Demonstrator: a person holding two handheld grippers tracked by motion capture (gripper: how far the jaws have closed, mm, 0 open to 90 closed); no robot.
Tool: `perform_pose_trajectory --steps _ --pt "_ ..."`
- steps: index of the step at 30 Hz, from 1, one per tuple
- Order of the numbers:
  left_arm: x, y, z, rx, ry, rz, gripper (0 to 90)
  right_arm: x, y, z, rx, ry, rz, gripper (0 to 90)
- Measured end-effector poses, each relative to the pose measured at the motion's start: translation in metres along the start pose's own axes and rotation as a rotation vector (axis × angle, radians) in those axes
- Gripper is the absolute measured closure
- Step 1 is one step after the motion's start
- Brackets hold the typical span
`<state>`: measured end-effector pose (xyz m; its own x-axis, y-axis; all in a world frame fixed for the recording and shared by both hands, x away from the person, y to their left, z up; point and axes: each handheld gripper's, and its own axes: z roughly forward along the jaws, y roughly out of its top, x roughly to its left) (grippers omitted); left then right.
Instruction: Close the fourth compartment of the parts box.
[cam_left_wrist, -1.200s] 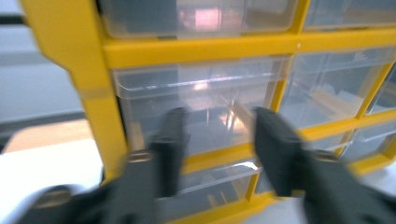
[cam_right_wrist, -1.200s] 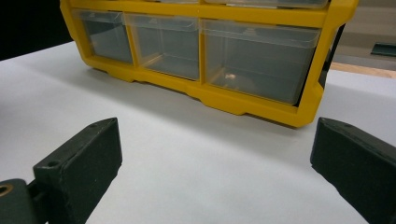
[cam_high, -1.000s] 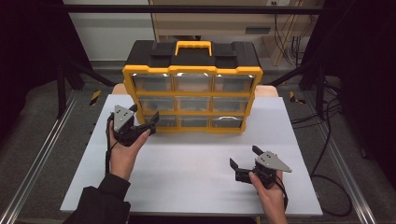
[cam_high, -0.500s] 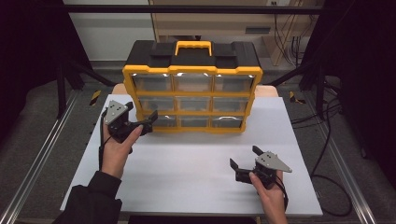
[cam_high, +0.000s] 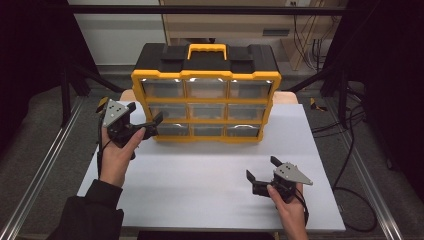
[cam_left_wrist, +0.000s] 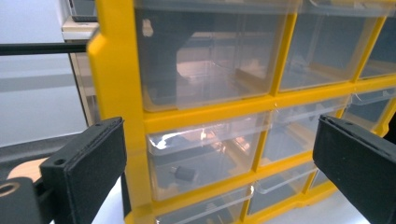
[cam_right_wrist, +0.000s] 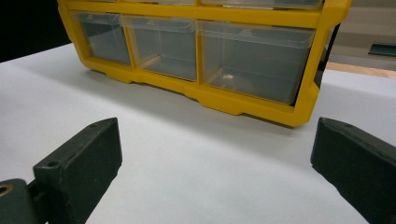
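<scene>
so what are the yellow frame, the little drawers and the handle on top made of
The yellow frame looks like moulded plastic, smooth and slightly glossy, with rounded edges. The drawers seem to be clear hard plastic: you can see through the fronts and they catch glare. The handle looks like the same yellow plastic, set in a black lid that is probably matte plastic too.

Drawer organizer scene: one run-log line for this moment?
left gripper: open, at drawer organizer left drawers | right gripper: open, on white tabletop | nothing held

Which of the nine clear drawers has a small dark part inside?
The middle-row drawer at the organizer's left end; a small dark part lies on its floor, close before the open left tool.
</scene>
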<state>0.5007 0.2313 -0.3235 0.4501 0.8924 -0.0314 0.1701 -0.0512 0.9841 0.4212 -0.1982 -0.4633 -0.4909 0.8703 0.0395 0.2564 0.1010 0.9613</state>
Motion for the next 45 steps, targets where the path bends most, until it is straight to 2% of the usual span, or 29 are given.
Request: perform_pose_trajectory --steps 6,16,26,32,45 --pt "0.004 0.004 -0.005 -0.016 -0.004 -0.009 2.0 0.000 0.001 -0.001 -0.006 0.004 0.003 2.2" --pt "0.012 0.008 -0.015 -0.038 0.009 0.020 1.5 -0.001 0.001 -0.002 -0.002 0.013 0.012 2.2" --pt "0.027 0.011 -0.028 -0.064 0.031 0.008 1.3 -0.002 0.001 -0.002 0.006 0.020 0.020 2.2" --pt "0.031 0.005 -0.034 -0.059 0.030 0.009 1.3 -0.002 0.001 -0.002 0.014 0.027 0.026 2.3" --pt "0.040 -0.002 -0.050 -0.083 0.033 0.012 0.9 -0.002 0.001 -0.003 0.012 0.041 0.013 2.2"
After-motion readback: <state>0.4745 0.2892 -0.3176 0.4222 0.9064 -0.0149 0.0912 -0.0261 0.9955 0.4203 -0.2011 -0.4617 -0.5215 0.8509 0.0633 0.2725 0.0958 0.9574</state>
